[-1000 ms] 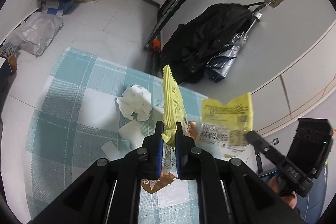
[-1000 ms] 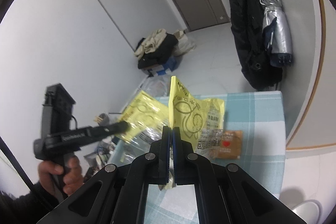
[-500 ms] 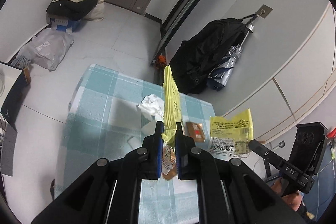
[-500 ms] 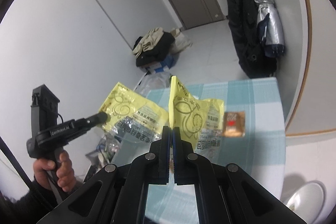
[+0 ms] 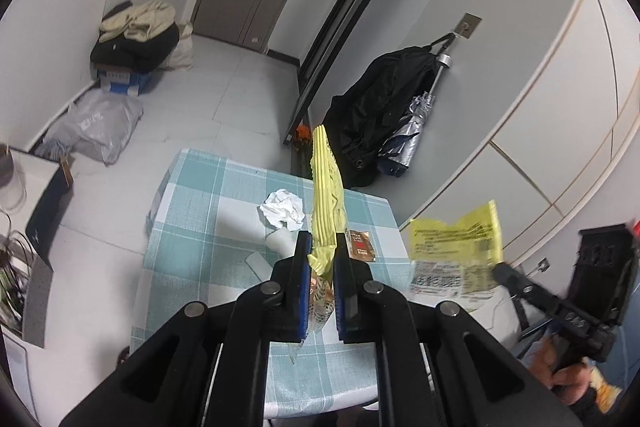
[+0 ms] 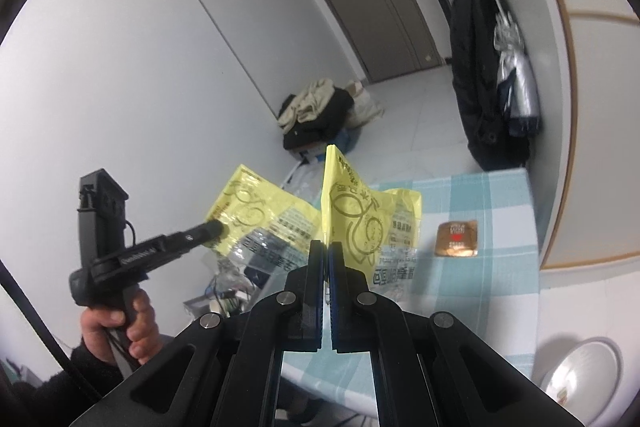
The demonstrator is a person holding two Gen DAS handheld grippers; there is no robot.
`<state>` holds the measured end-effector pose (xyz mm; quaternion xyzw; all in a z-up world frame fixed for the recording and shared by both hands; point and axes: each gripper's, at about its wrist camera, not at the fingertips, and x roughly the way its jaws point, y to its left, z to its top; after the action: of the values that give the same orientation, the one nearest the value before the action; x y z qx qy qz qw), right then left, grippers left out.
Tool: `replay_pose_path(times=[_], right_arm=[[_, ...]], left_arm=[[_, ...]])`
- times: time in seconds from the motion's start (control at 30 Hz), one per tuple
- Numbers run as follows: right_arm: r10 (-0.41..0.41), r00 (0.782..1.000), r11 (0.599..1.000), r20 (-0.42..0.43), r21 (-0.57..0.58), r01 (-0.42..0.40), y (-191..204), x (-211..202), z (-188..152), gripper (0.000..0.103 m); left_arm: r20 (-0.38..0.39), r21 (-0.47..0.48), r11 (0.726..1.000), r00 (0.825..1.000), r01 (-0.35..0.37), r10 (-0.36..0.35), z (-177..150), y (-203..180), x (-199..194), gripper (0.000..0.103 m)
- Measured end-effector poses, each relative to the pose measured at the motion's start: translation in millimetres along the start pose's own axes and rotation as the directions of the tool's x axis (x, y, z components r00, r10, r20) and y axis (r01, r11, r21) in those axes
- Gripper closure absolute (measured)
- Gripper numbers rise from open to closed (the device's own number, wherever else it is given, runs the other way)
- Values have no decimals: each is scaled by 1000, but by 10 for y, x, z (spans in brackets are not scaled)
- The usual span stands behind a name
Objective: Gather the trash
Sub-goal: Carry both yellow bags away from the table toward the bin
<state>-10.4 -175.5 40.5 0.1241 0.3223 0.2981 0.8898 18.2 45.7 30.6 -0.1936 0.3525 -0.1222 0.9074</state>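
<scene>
While both of my grippers are clamped on yellow wrappers, I have them raised clear of the checked tablecloth (image 5: 192, 227), which I use as my landmark. My left gripper (image 5: 320, 255) is pinched tight on the crumpled bottom corner of the left yellow wrapper (image 5: 326, 195), so the packet stands edge-on and nearly upright above the cloth's middle. I judge the corner grip was chosen because a thin, floppy film gives the pads little else to bite on. My right gripper (image 6: 325, 251) has its jaws fully together on the lower edge of the right yellow wrapper (image 6: 360, 219), which fans out above the cloth's near side, its printed face turned to that camera. In the left wrist view this second wrapper hangs off the cloth's right edge, blurred.

Lying on the cloth are a crumpled white tissue (image 5: 282, 213) near its centre, a small flat white scrap (image 5: 256, 265) nearer to me, and a copper-coloured sachet (image 5: 360, 247) towards the cloth's right side. Something clear and printed sits between my left fingers (image 5: 302, 279); I cannot tell whether it belongs to the held packet.

No bin shows in either view, so I cannot say where the load goes. I reckon the two wrappers are collected and the items on the cloth are not yet.
</scene>
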Motion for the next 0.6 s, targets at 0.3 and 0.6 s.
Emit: replay_pose_path(times=[0.3,0.6], right_arm=[[4,993,1000,115,8,-5,-9,-716,12,101],[-105,976,994,191,62,94,-429,-1437,-122,101]], left_arm=[[36,104,993,997,63,-67,-105,-552,-82,97],[-1,240,961,990,140,-144,-160,-1365,103,97]])
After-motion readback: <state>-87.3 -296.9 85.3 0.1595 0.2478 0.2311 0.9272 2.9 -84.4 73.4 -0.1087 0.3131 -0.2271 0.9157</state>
